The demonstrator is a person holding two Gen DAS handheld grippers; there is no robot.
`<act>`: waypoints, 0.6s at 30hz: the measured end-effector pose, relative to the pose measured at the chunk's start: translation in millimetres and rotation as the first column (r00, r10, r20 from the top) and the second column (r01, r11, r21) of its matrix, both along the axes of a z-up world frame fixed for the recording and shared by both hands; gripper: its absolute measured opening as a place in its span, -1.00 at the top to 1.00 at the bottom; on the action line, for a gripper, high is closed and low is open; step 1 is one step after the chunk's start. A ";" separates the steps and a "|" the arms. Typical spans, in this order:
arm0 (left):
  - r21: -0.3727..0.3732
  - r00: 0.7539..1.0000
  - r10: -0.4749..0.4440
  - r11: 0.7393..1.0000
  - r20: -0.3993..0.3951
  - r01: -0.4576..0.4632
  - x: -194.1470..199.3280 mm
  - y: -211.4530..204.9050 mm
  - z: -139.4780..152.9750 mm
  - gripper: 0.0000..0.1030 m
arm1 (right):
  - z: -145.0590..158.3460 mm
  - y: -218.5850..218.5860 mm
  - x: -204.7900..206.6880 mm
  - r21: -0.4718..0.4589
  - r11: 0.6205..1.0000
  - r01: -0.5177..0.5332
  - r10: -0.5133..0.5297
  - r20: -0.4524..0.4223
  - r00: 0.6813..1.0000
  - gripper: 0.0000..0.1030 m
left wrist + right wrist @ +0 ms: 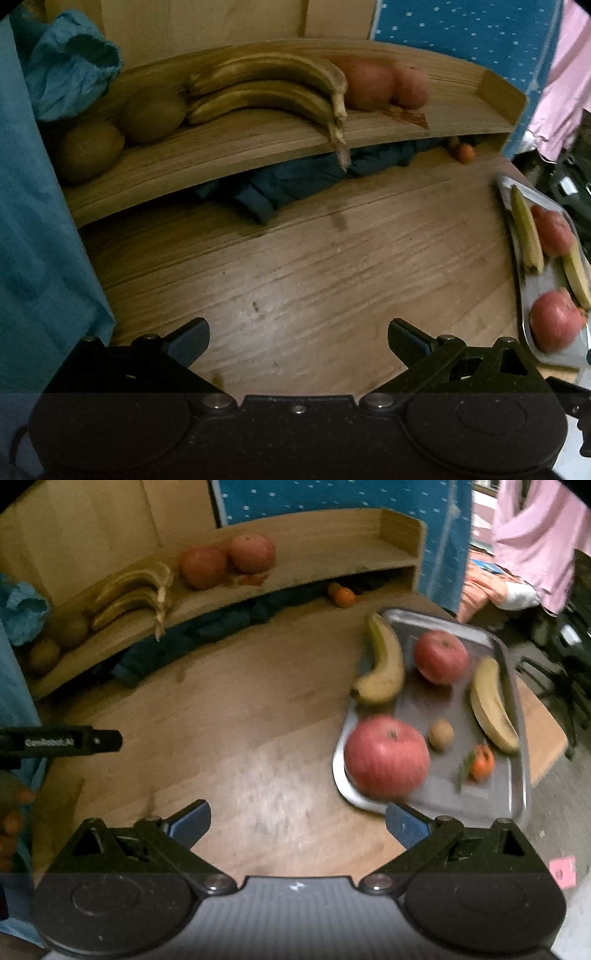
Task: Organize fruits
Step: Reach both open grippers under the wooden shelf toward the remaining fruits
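On the wooden shelf (258, 147) lie two kiwis (151, 114), two bananas (266, 88) and two red apples (369, 86). The metal tray (491, 797) on the table at the right holds two apples (386, 757), two bananas (382, 664), a small kiwi (440, 734) and a tangerine (482, 762). My left gripper (298, 341) is open and empty above the bare table. My right gripper (298, 821) is open and empty, its right finger at the tray's near edge. The left gripper's body shows in the right wrist view (62, 741).
A tangerine (464, 152) and dark blue cloth (295, 177) lie under the shelf. A crumpled blue cloth (70, 66) sits on the shelf's left end. A blue curtain hangs at the left. Pink fabric and a chair stand beyond the table's right edge.
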State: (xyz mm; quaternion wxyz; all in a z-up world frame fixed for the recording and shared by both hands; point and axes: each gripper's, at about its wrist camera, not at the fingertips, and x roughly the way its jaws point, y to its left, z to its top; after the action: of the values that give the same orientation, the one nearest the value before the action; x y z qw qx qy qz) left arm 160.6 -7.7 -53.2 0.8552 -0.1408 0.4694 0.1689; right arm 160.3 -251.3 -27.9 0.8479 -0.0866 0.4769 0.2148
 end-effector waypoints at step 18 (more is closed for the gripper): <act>0.042 0.996 0.086 0.995 0.021 -0.087 102.0 -42.2 1.0 -0.98 | 6.2 -8.5 145.3 0.039 0.972 -0.231 0.223 0.161 0.962 -0.99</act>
State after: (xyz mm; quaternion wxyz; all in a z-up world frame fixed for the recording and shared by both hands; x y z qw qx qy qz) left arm 262.6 -49.9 -52.1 0.8543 -0.1441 0.4511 0.2143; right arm 305.6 -259.8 -21.7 0.8544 -0.1328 0.3898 0.3169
